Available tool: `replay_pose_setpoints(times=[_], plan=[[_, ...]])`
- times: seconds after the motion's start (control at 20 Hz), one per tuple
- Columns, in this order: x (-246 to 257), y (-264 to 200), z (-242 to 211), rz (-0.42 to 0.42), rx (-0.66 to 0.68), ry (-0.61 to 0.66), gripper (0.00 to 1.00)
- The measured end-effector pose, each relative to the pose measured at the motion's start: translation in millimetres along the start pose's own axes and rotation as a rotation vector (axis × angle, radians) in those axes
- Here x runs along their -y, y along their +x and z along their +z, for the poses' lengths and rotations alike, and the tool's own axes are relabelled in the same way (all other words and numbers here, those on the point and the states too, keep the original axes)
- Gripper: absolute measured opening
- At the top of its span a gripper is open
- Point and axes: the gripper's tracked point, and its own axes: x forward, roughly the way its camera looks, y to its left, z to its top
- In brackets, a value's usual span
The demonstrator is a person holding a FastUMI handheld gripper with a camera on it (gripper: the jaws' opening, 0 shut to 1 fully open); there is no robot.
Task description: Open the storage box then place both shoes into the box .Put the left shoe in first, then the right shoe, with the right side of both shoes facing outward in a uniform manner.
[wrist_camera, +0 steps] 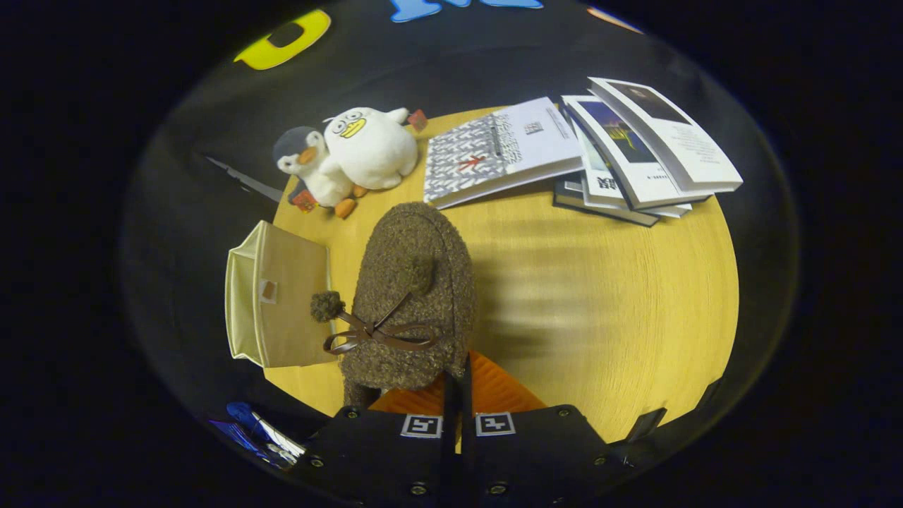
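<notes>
we are seeing a rough, woolly shoe [413, 296] with a smooth ribbon bow [374, 333], a matt wooden table [607, 303], soft plush penguins [349, 155], glossy paper books [635, 152] and a matt cloth box [279, 296].

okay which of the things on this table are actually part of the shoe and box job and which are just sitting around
Part of the job:
- brown fuzzy shoe, pinched at its rear edge by the gripper
- beige storage box, just left of the shoe

Just lying about:
- two plush toys beyond the box
- books at the table's far side
</notes>
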Motion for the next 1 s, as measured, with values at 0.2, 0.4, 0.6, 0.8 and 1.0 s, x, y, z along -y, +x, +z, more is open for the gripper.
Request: replay_pose_setpoints(times=[0.2, 0.4, 0.6, 0.8, 1.0], plan=[[-62, -11, 19, 0.056, 0.01, -0.101, 0.03], [-139, -5, 38, 0.118, 0.017, -0.218, 0.03], [-216, 16, 45, 0.177, -0.001, -0.332, 0.03], [-284, 49, 48, 0.191, 0.006, -0.432, 0.03], [-321, 92, 41, 0.167, -0.06, -0.504, 0.03]])
